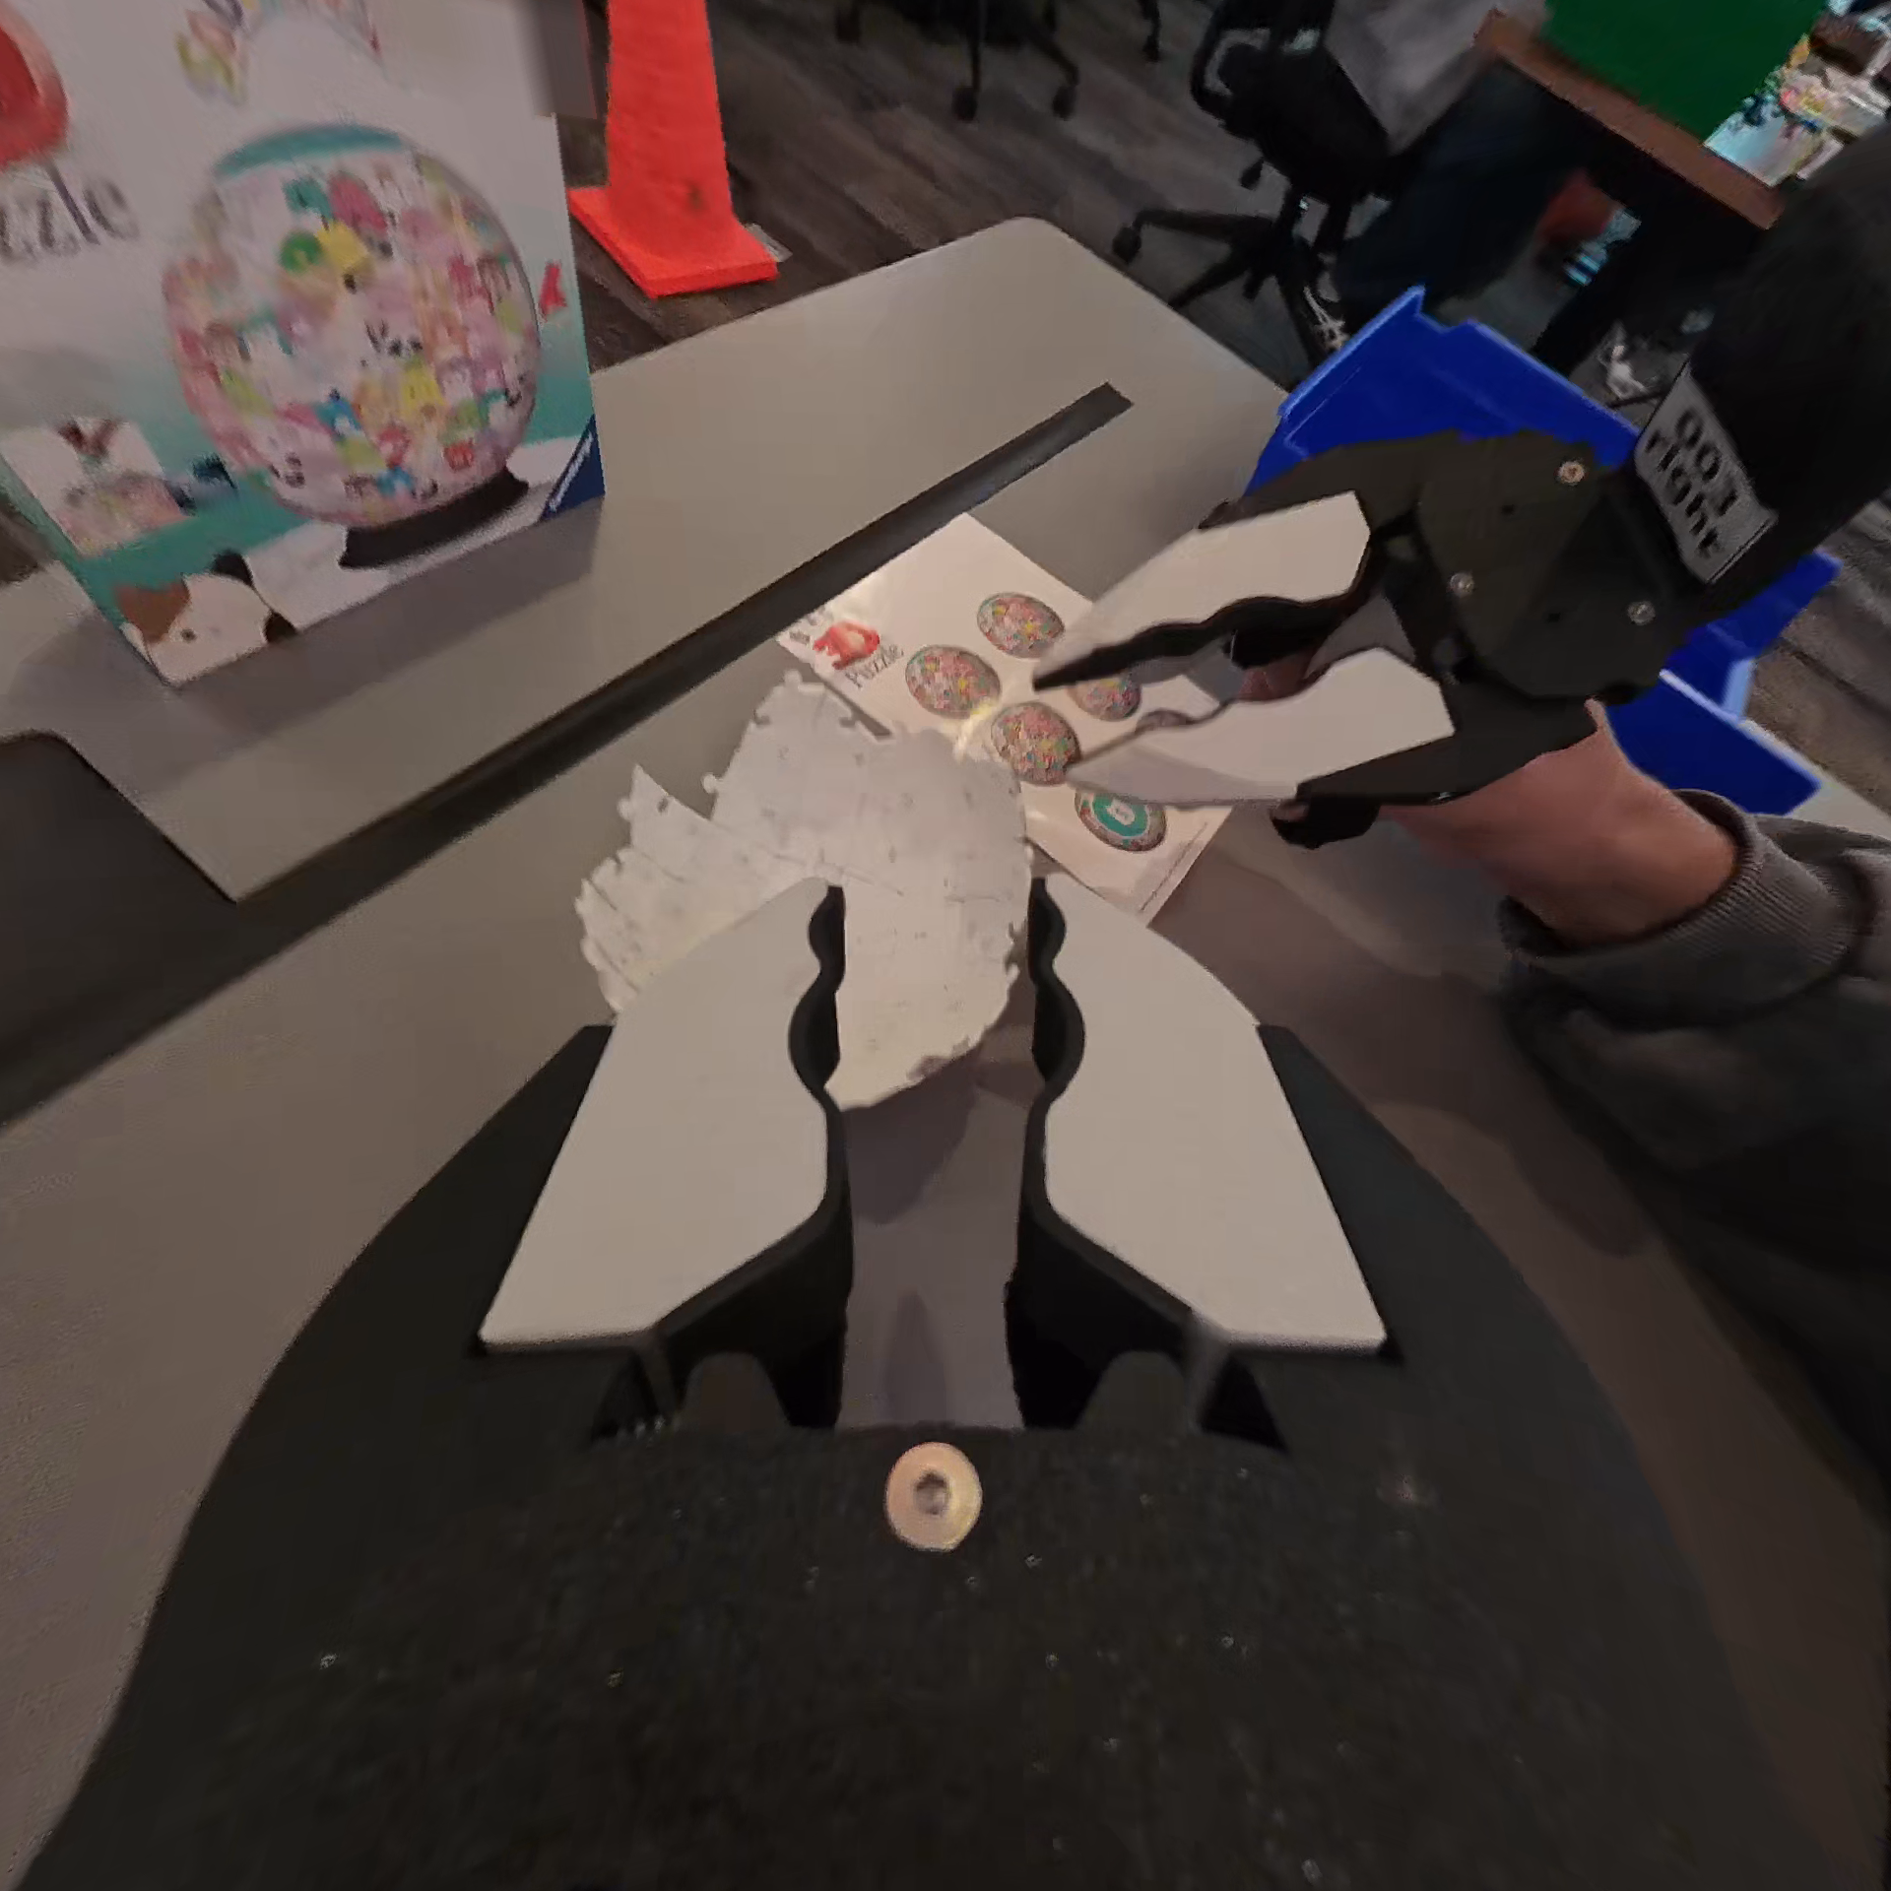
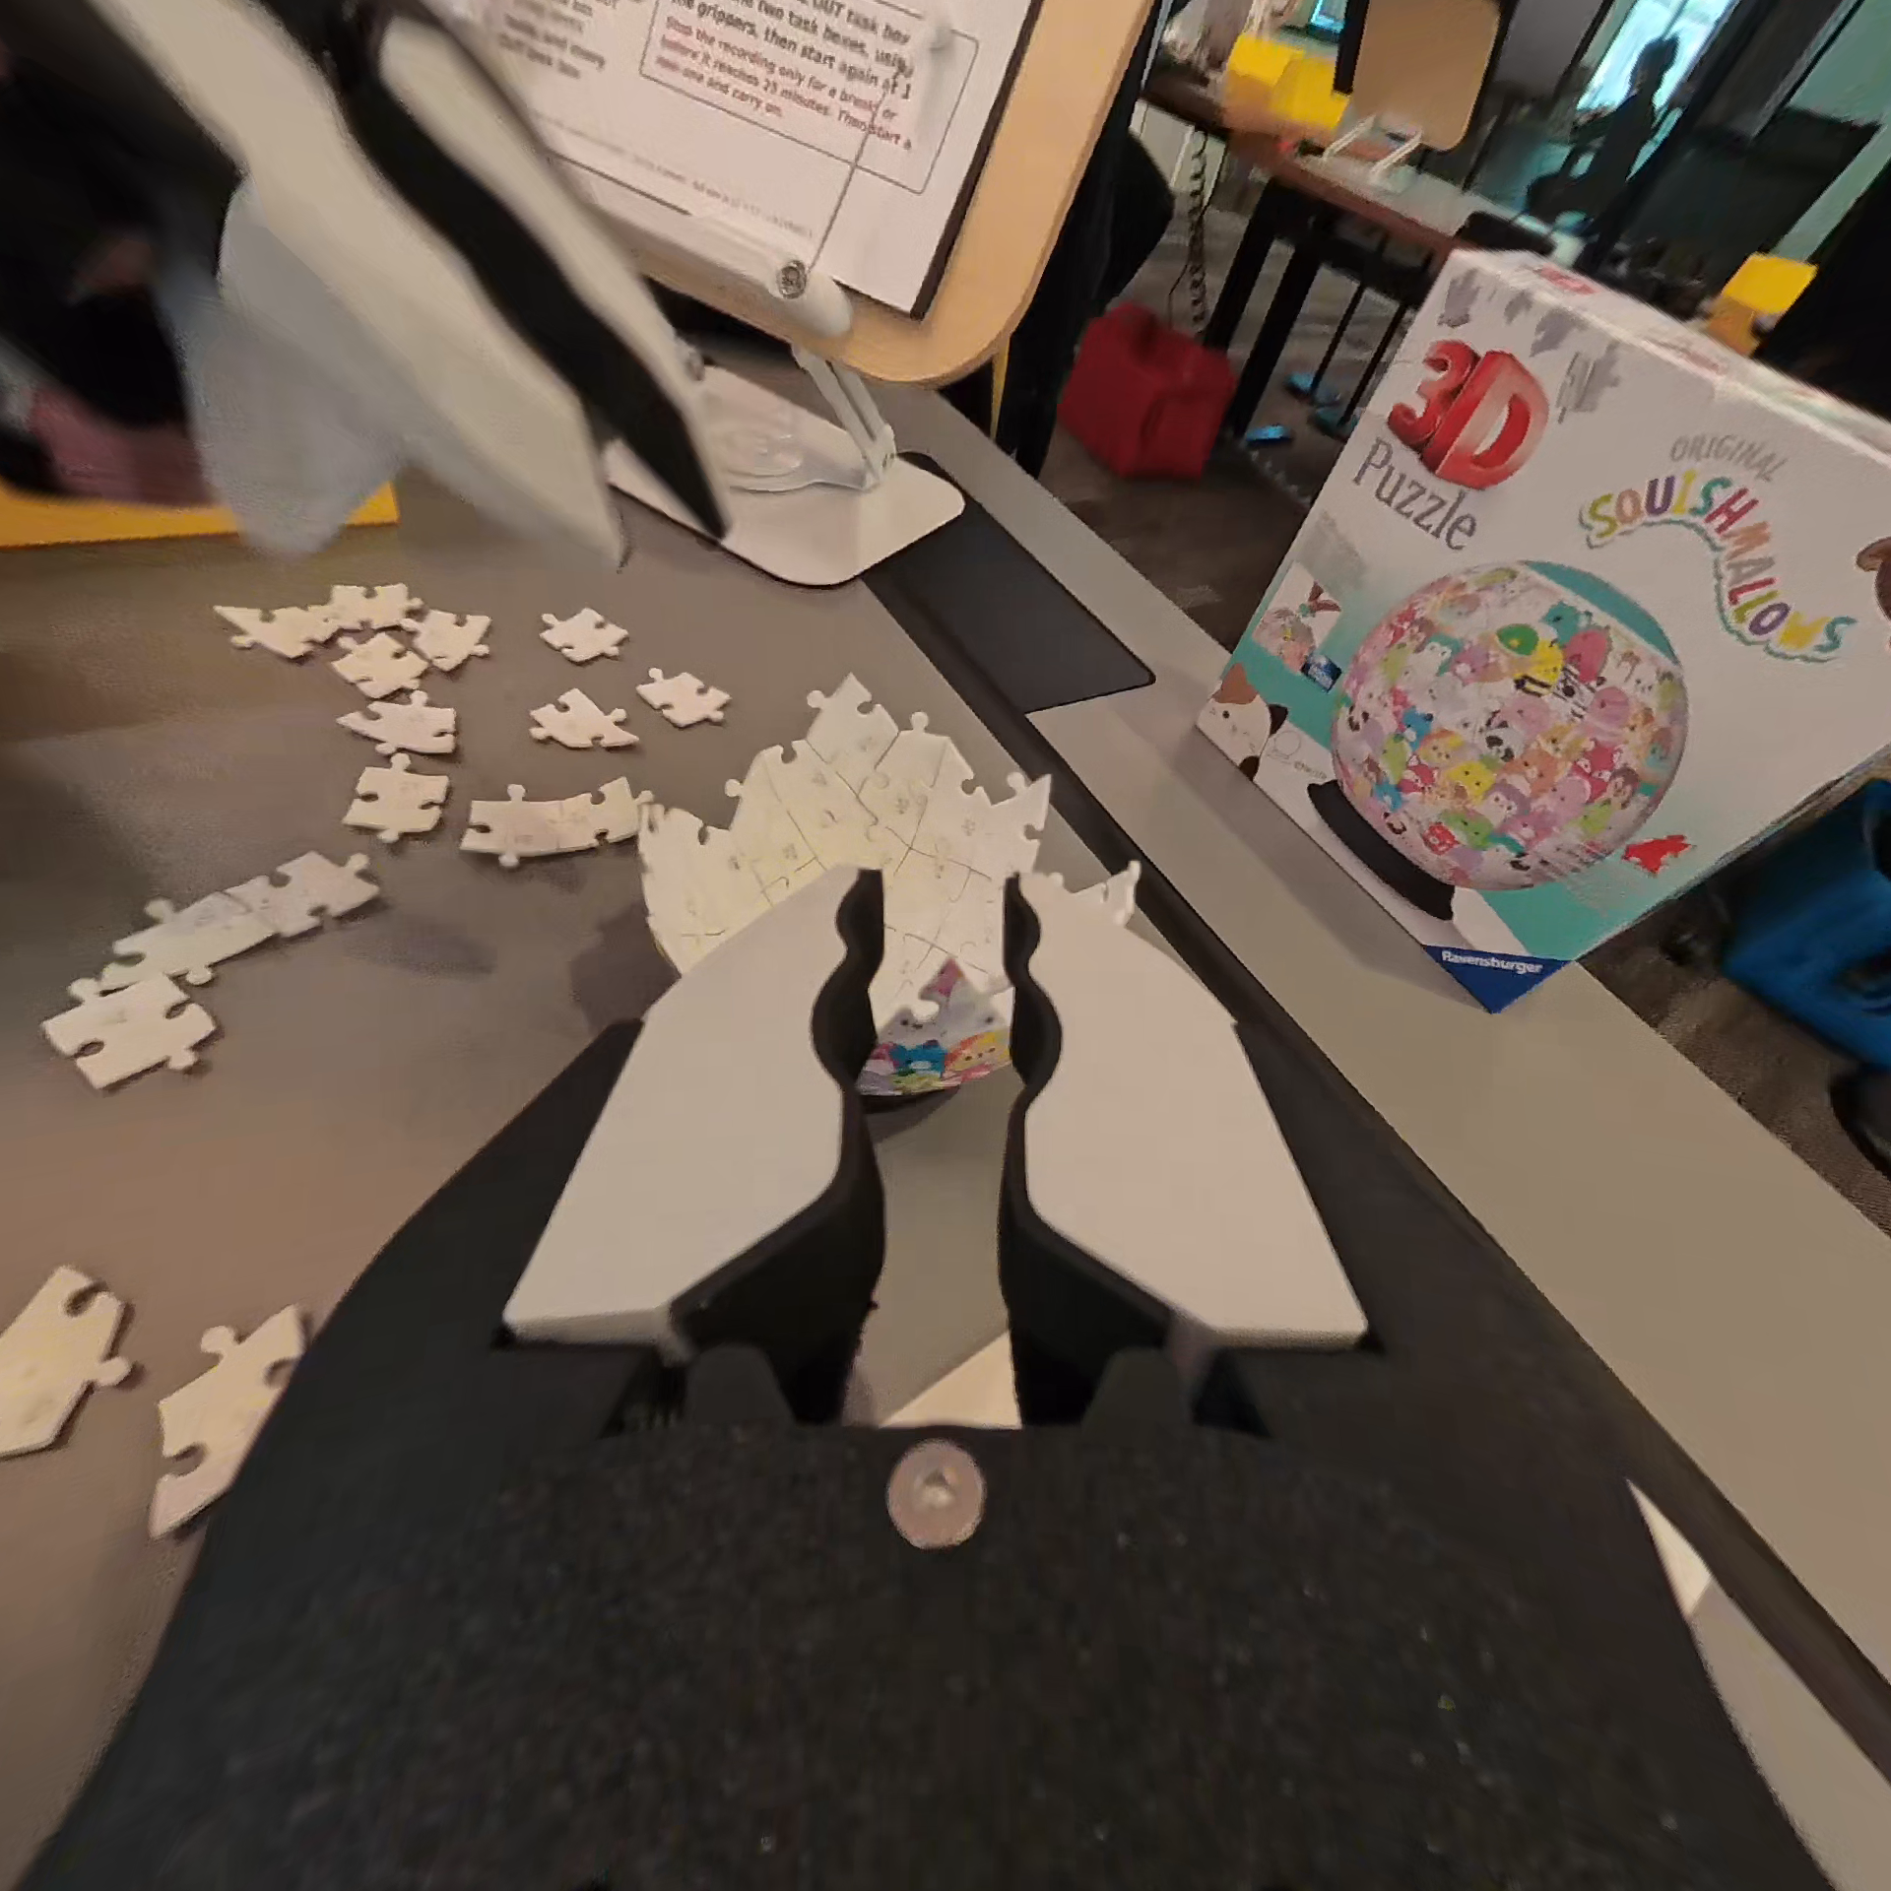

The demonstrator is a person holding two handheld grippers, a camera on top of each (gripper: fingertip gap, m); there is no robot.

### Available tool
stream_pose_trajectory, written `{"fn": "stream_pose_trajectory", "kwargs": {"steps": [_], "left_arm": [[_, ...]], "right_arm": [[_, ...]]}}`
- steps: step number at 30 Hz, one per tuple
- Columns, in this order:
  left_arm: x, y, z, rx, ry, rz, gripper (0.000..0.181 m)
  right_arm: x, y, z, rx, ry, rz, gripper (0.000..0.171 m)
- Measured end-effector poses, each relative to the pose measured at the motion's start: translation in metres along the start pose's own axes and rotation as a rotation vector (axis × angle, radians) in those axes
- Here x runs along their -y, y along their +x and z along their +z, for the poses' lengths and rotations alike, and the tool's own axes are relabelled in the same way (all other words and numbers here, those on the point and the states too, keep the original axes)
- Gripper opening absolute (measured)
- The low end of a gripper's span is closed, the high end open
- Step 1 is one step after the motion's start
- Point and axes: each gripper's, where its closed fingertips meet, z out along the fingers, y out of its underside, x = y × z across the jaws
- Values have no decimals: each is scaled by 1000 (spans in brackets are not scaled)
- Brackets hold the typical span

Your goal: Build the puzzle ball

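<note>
The partly built puzzle ball (image 2: 880,819) stands on the grey table (image 2: 307,1126) as an open shell, white inside and coloured outside. My right gripper (image 2: 941,890) hovers over its near rim with the jaws a little apart. In the left wrist view the gap of my right gripper (image 1: 1064,721) shows only the leaflet behind it, just past the shell's (image 1: 900,880) right edge. My left gripper (image 1: 933,900) is open, and the shell shows between its fingers. In the right wrist view my left gripper (image 2: 670,537) is blurred and raised clear of the shell. Several loose white pieces (image 2: 399,716) lie to the left.
The puzzle box (image 2: 1535,665) stands on the far table section beyond a dark gap, and also shows in the left wrist view (image 1: 307,358). A printed leaflet (image 1: 1023,573) lies behind the shell. A blue bin (image 1: 1433,379), an orange cone (image 1: 665,154) and a paper stand (image 2: 819,205) are around. The left gripper's tips are roughly 9 cm from the right gripper's.
</note>
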Motion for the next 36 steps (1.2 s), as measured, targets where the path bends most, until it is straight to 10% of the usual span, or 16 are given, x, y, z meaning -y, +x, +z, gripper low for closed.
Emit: {"fn": "stream_pose_trajectory", "kwargs": {"steps": [11, 36], "left_arm": [[-30, 2, 4, 396, 404, -8, 0], [-58, 3, 53, 322, 209, -18, 0]], "right_arm": [[-3, 19, -5, -109, 163, 84, 0], [-29, 5, 13, 67, 33, 114, 0]]}}
